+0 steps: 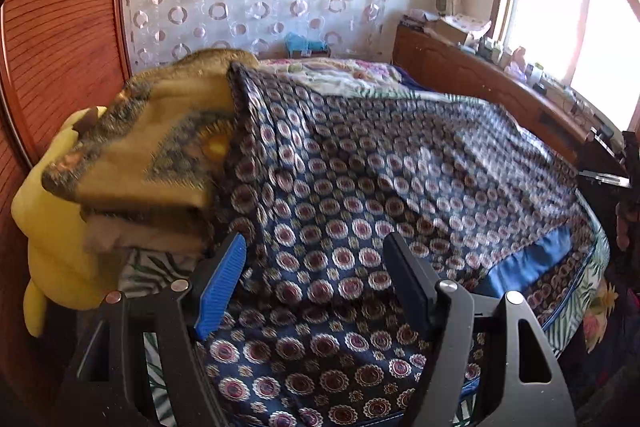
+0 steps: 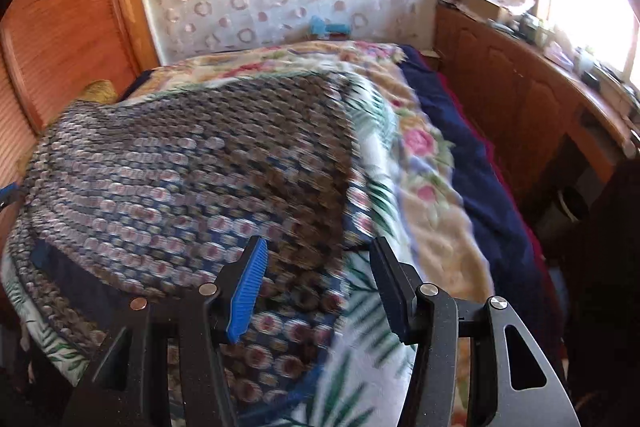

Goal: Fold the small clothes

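A navy garment with round red and white medallions [image 1: 360, 195] lies spread flat on the bed. It also shows, blurred, in the right wrist view [image 2: 192, 179]. It has a plain blue band [image 1: 532, 259] along its right edge. My left gripper [image 1: 316, 263] is open and empty, just above the garment's near left part. My right gripper [image 2: 320, 267] is open and empty, above the garment's near right edge. The right gripper also shows at the right edge of the left wrist view [image 1: 624, 163].
A floral and leaf-print bedspread [image 2: 424, 195] covers the bed. Folded tan blankets [image 1: 152, 155] and a yellow plush toy [image 1: 52, 227] lie at the left. A wooden sliding door [image 1: 60, 47] stands on the left, a cluttered wooden cabinet [image 2: 520, 95] under the window on the right.
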